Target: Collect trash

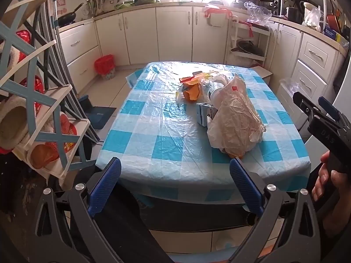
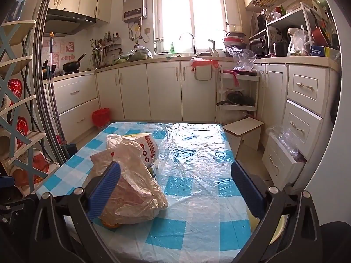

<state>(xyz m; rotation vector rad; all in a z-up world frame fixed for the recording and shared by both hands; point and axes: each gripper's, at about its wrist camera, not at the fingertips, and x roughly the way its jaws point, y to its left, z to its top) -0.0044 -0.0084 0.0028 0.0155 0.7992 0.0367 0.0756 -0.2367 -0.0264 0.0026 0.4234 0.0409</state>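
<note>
Left tool (image 1: 175, 171) apart, empty, above near tabletop (image 1: 153, 135) edge. Right tool (image 2: 175, 175) apart, empty; bag (image 2: 131, 188) beside its left finger.

Blue-and-white checked tablecloth (image 2: 197, 197) under clear plastic film. Cream cabinets (image 2: 164, 92) along far wall. Wok (image 2: 72, 65) on left counter. Small white stool (image 2: 245, 131) right of table. Bright window (image 2: 190, 15) above faucet (image 2: 188, 39).

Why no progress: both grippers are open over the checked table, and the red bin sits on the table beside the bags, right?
Not quite. The red bin stands on the floor by the cabinets, beyond the table, as the left wrist view shows. The rest holds: left gripper and right gripper are open, and the bags lie on the table.
</note>
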